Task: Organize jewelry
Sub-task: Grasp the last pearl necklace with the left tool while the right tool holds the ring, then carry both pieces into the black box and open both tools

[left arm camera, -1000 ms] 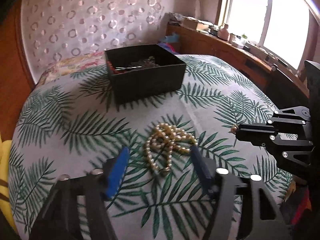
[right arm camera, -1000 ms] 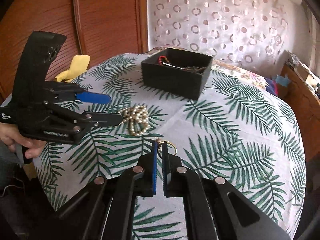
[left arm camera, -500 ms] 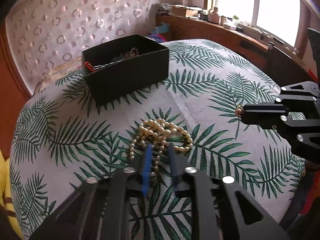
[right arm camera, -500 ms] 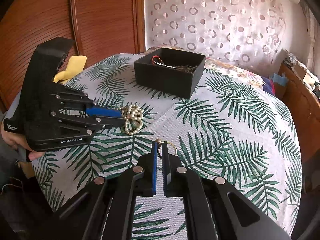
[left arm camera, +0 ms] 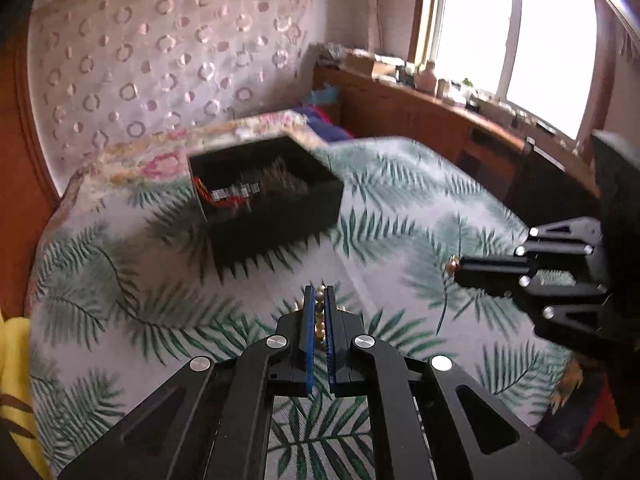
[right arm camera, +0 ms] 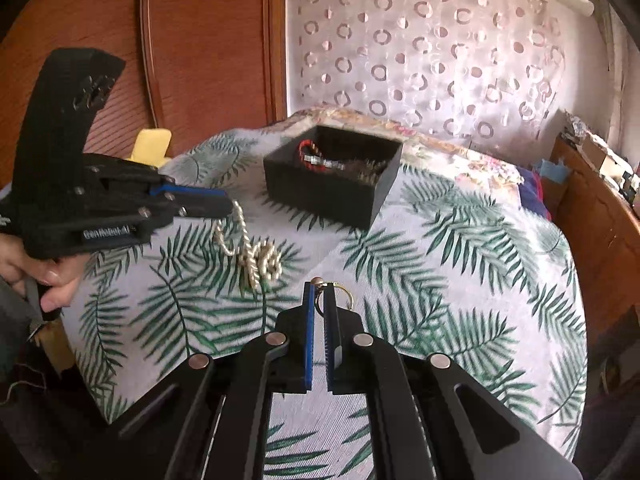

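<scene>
My left gripper (left arm camera: 319, 294) is shut on a pearl necklace (right arm camera: 256, 258); a few beads show between its blue pads in the left wrist view (left arm camera: 320, 312). In the right wrist view the strand hangs from the left gripper (right arm camera: 228, 204) with its lower coil near the cloth. My right gripper (right arm camera: 318, 290) is shut on a small gold ring with a bead (right arm camera: 344, 294), held above the table; it also shows in the left wrist view (left arm camera: 454, 266). A black open box (right arm camera: 334, 184) with a red bracelet and other jewelry (right arm camera: 320, 158) stands further back, also in the left wrist view (left arm camera: 276, 216).
The round table wears a white cloth with green palm leaves (right arm camera: 460, 280). A wooden panel (right arm camera: 200, 60) and a patterned curtain (right arm camera: 420, 48) stand behind. A wooden sideboard with clutter runs under the window (left arm camera: 460, 120). A yellow object (right arm camera: 150, 146) lies at the table's far left.
My left gripper closed on the pearl necklace and lifted it off the cloth toward the box. My right gripper stayed shut on the ring.
</scene>
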Demonstrator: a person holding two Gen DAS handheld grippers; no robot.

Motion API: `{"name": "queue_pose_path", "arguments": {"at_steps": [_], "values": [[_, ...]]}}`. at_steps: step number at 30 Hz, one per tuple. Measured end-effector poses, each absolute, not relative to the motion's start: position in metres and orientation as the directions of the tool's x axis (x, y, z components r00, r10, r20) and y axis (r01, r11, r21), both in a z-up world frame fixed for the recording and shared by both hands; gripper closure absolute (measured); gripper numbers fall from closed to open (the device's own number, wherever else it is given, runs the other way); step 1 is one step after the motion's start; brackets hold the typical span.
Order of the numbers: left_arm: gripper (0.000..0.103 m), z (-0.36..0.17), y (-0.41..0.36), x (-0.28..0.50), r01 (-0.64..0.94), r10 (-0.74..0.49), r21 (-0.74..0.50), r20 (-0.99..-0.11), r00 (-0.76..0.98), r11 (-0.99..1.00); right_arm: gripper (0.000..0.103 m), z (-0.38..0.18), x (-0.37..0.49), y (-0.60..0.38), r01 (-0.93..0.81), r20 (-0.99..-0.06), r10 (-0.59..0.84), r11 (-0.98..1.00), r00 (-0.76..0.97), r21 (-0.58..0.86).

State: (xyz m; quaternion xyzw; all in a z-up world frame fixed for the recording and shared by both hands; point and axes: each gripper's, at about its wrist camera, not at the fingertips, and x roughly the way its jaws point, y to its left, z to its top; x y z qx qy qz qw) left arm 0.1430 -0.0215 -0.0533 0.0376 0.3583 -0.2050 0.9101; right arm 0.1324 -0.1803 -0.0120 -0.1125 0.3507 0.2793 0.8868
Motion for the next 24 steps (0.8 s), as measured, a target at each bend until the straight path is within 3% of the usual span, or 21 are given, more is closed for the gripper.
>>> {"name": "queue_pose_path", "arguments": {"at_steps": [24], "values": [[0.100,0.082,-0.015,0.187,0.361,-0.313,0.004,-0.487,0.815,0.933,0.098,0.064,0.185,-0.155,-0.608,-0.566,0.473,0.791,0.676,-0.065]]}}
